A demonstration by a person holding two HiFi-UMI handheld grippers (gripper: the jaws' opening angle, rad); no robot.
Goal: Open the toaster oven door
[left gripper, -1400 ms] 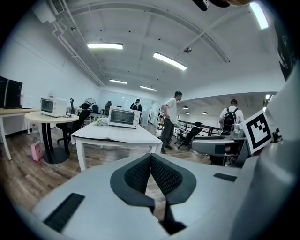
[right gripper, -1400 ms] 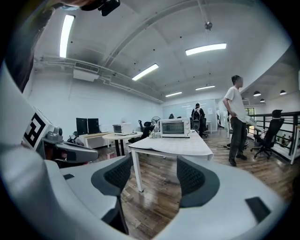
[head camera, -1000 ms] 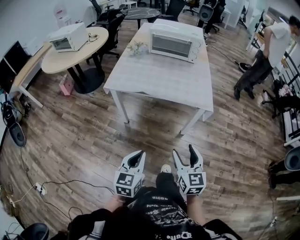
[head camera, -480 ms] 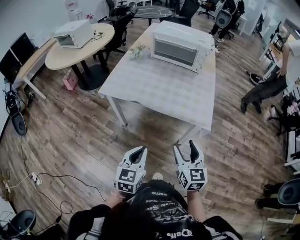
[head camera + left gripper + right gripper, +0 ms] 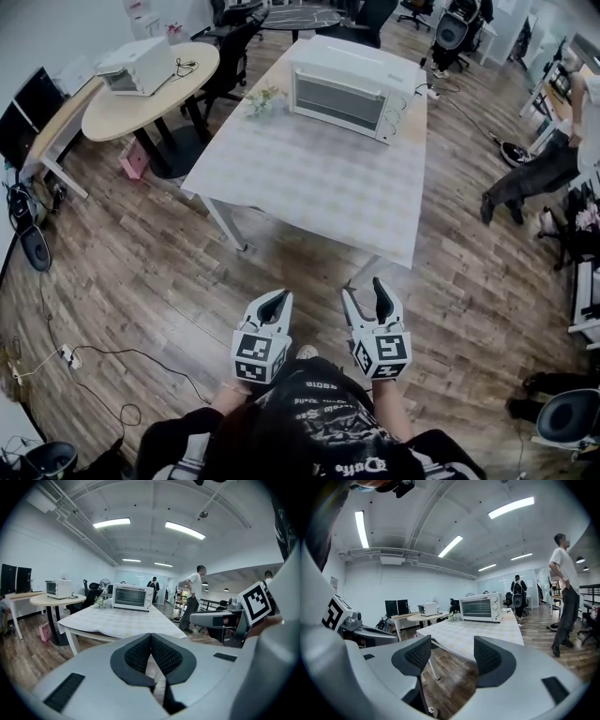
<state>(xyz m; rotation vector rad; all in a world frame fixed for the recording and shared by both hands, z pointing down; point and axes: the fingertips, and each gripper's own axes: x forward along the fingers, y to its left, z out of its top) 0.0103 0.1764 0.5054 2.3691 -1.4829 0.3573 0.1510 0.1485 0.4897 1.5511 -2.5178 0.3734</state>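
Ground has been gained toward the worktop (image 5: 309, 187); the far-edge toaster oven (image 5: 361, 64) (door (image 5: 337, 101) shut) should be met squarely; left hand-held gripper (image 5: 274, 305) closed empty, right hand-held gripper (image 5: 367, 298) spread.

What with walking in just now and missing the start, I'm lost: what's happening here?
A person stands on the wood floor, short of the white table, with a gripper in each hand. The toaster oven sits at the table's far end with its door shut. The left gripper has its jaws together on nothing. The right gripper has its jaws apart and is empty. Neither touches the oven.
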